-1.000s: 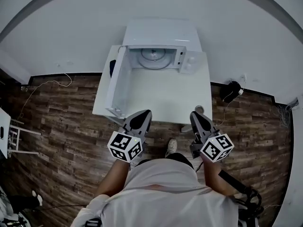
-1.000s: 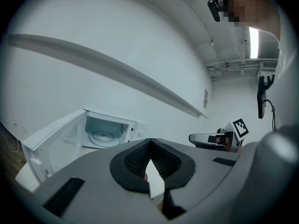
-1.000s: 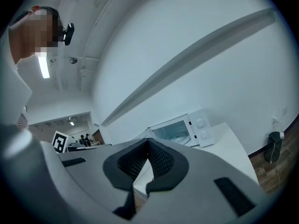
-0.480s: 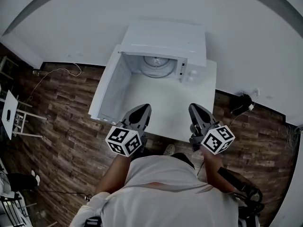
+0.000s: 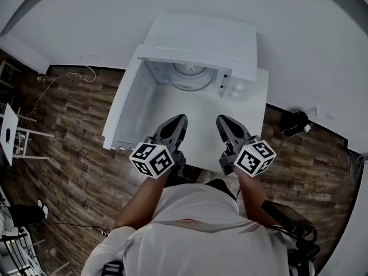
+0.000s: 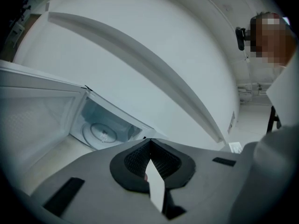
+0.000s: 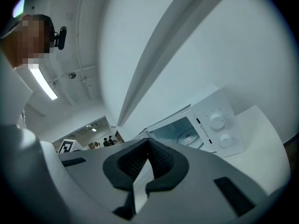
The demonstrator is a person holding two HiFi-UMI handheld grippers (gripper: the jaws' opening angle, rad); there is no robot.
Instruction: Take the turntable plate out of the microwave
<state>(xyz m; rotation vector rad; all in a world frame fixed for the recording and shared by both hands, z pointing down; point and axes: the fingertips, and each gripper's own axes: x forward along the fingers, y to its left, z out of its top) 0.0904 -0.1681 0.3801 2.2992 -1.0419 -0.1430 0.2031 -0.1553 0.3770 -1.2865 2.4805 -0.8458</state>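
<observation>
A white microwave (image 5: 201, 39) stands at the back of a white table (image 5: 201, 117), its door (image 5: 126, 105) swung wide to the left. Inside lies the round glass turntable plate (image 5: 190, 73), also seen in the left gripper view as the plate (image 6: 100, 133) and in the right gripper view as the plate (image 7: 187, 136). My left gripper (image 5: 180, 119) hovers over the table's near part, shut and empty. My right gripper (image 5: 221, 121) is beside it, also shut with nothing held. Both point toward the open oven, well short of it.
The microwave's control panel with two knobs (image 7: 218, 129) sits right of the cavity. The open door blocks the table's left side. Wood floor (image 5: 69, 131) surrounds the table; a cable and dark object (image 5: 296, 119) lie at the right by the wall.
Both grippers have come forward from the table's near edge to over the tabletop and drawn closer together. The microwave and table now sit nearer in the head view.
</observation>
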